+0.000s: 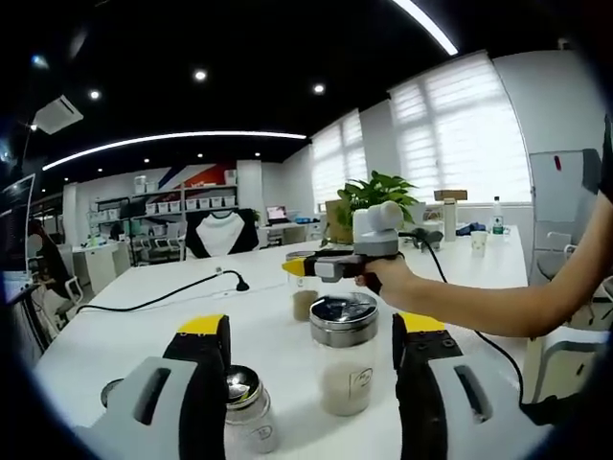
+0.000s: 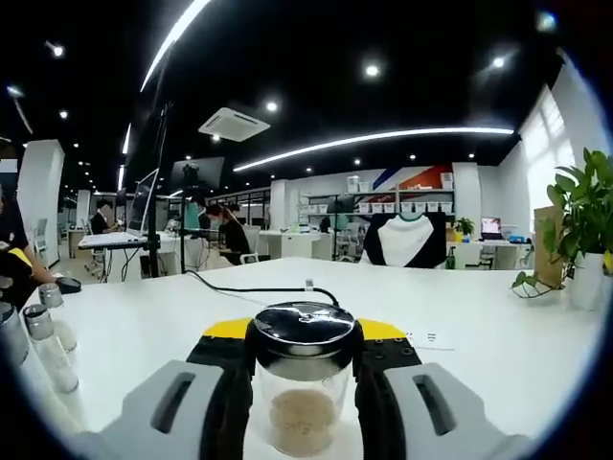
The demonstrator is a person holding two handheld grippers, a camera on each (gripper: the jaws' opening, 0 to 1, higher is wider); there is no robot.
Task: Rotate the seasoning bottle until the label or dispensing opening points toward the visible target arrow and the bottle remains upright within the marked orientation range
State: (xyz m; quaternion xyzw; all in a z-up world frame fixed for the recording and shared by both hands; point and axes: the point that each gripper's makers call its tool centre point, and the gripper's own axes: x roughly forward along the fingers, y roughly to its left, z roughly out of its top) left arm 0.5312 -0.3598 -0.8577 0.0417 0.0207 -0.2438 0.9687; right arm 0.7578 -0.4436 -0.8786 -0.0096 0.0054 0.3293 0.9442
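Note:
In the right gripper view a glass seasoning bottle [image 2: 300, 402] with a shiny metal lid and tan powder stands upright on the white table [image 2: 498, 345]. My right gripper [image 2: 305, 331] is shut on it, a yellow-tipped jaw pressed to each side. In the left gripper view that gripper [image 1: 299, 269] reaches in from the right in a person's hand, around the same bottle [image 1: 305, 303]. My left gripper [image 1: 312, 324] is open and wide. A second lidded jar [image 1: 343, 369] stands between its jaws with a gap on each side. A small shaker [image 1: 247, 407] sits by its left jaw.
A black cable [image 2: 259, 286] runs across the table [image 1: 124, 335]. Two small shakers [image 2: 50, 343] stand at its left edge and a small label [image 2: 431, 337] lies on it. A potted plant [image 1: 378, 195], a cup [image 1: 478, 240] and a water bottle [image 1: 496, 217] stand farther back.

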